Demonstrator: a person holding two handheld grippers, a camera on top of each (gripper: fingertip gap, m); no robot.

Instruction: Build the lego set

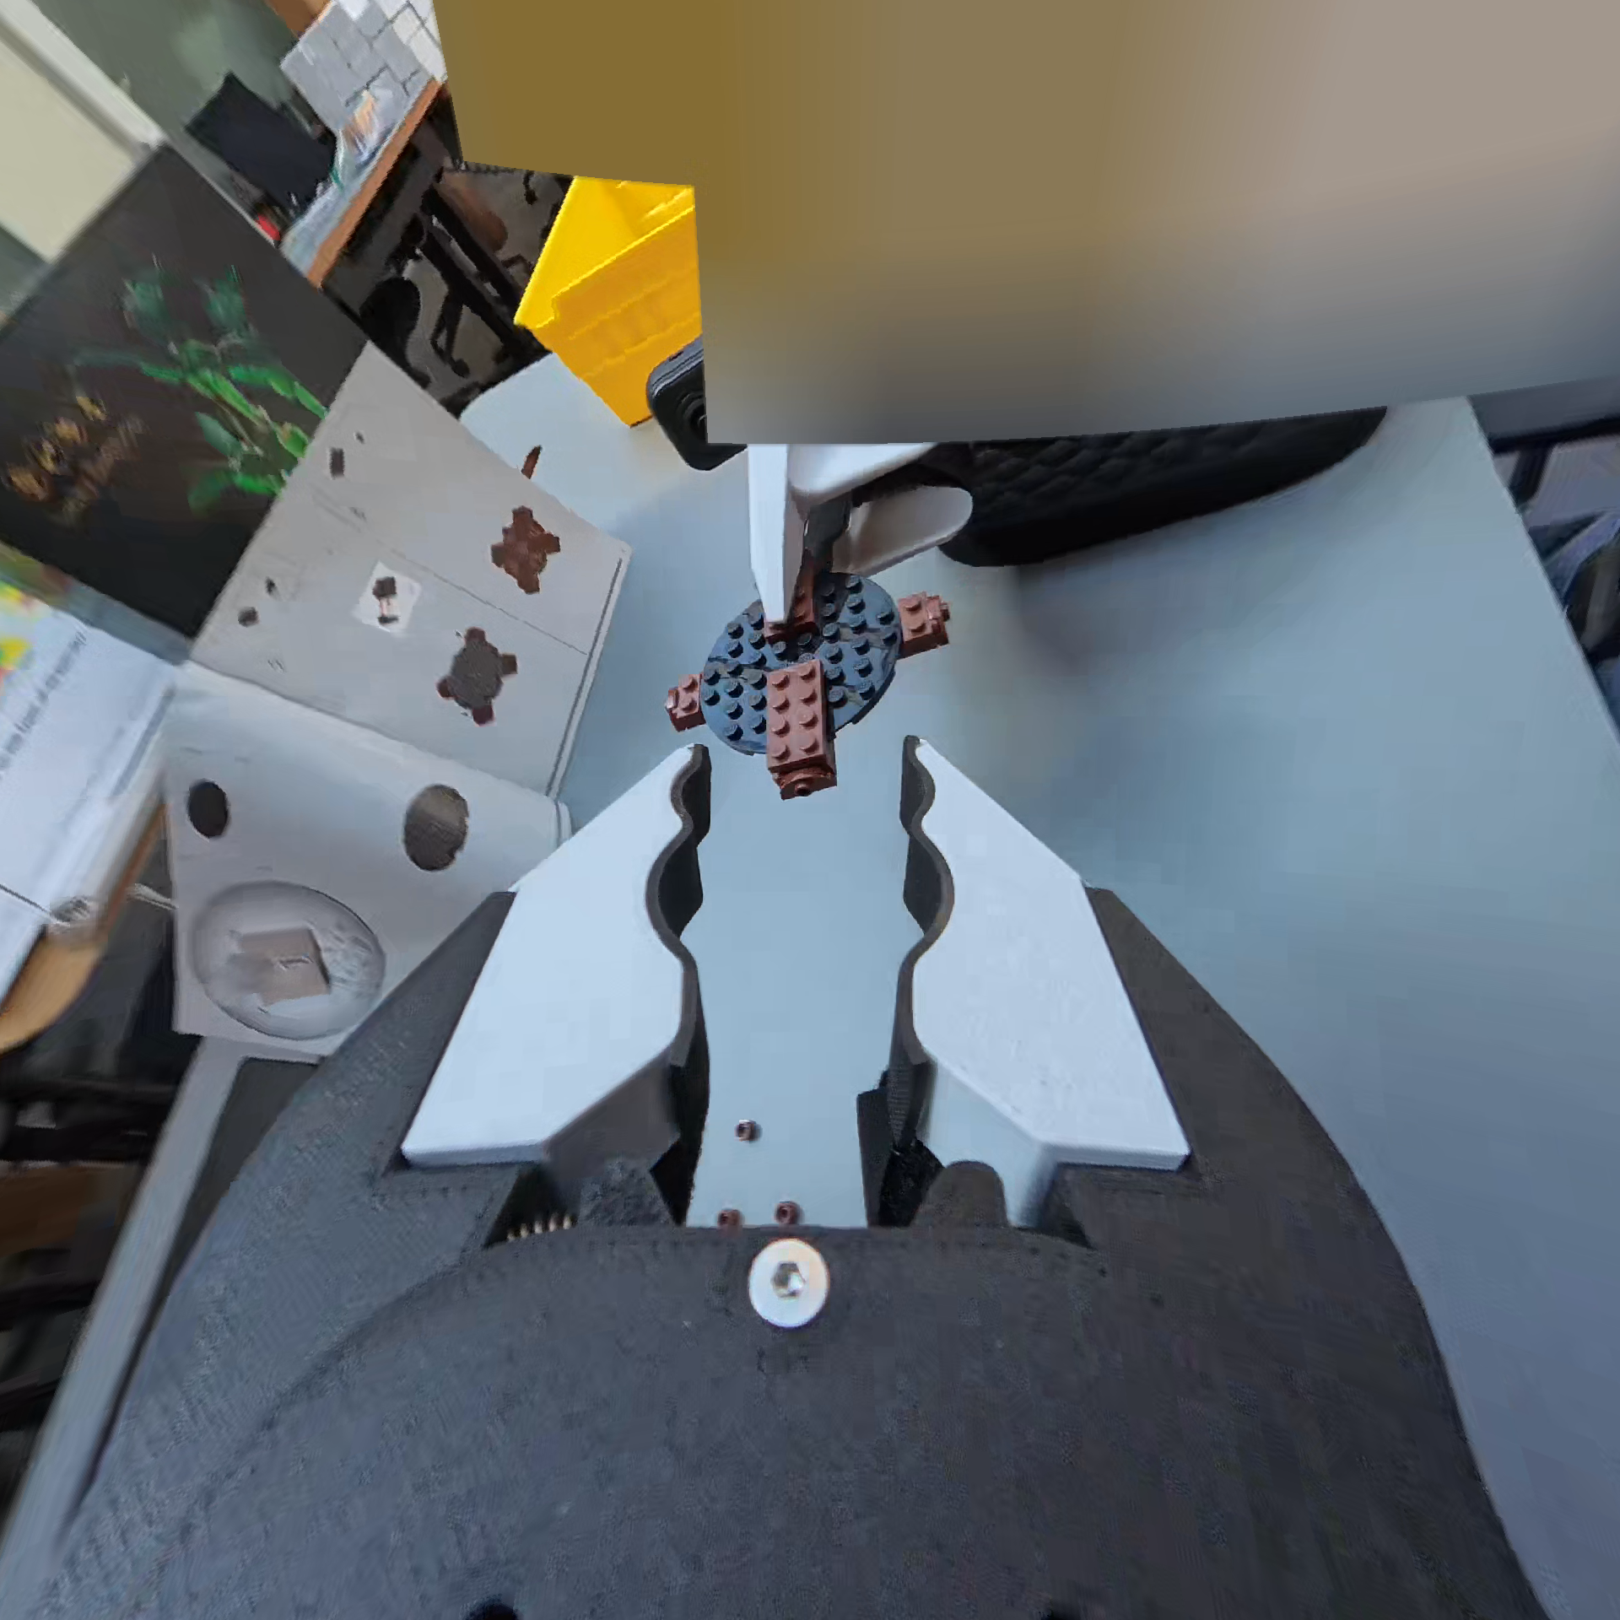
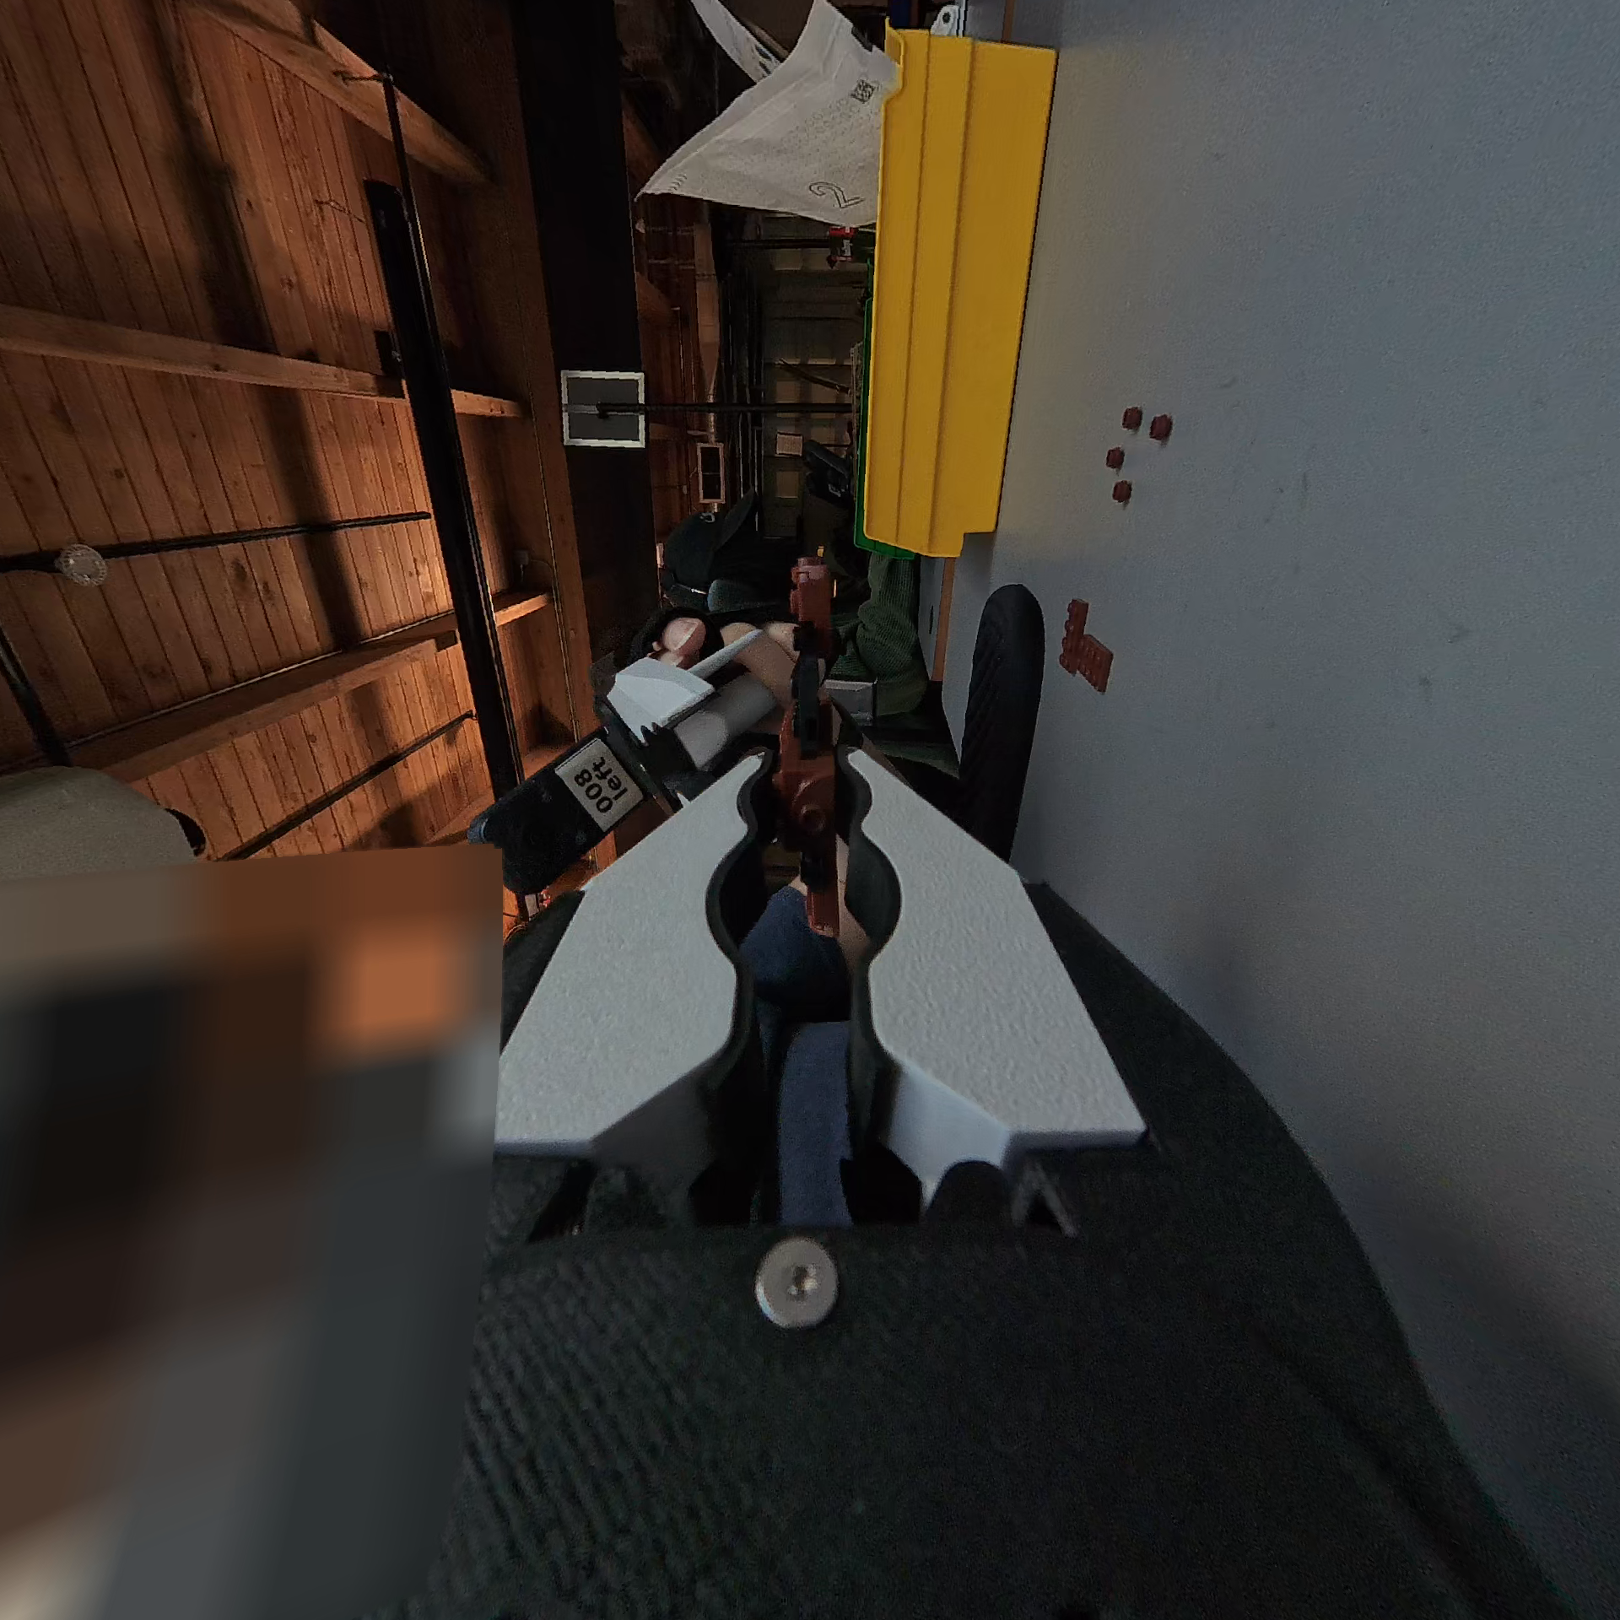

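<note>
A round dark blue studded plate (image 1: 833,653) carries brown bricks that stick out past its rim like a cross; the nearest brown brick (image 1: 798,723) points at me. My right gripper (image 1: 793,605) comes down from above and is shut on the far brown brick of this assembly. In the right wrist view the assembly (image 2: 806,789) shows edge-on between the shut fingertips of the right gripper (image 2: 805,776), held off the table. My left gripper (image 1: 805,758) is open and empty, its tips either side of the near brick's end; it also shows in the right wrist view (image 2: 675,701).
An open instruction booklet (image 1: 394,570) and a dark box with a plant picture (image 1: 149,394) lie at the left. A yellow bin (image 1: 614,289) stands behind. A black quilted object (image 1: 1140,491) is at the back right. Small brown pieces (image 2: 1140,447) and a brown brick (image 2: 1087,657) lie on the grey table (image 2: 1359,789). Some 6 cm of space lies between my two pairs of fingers.
</note>
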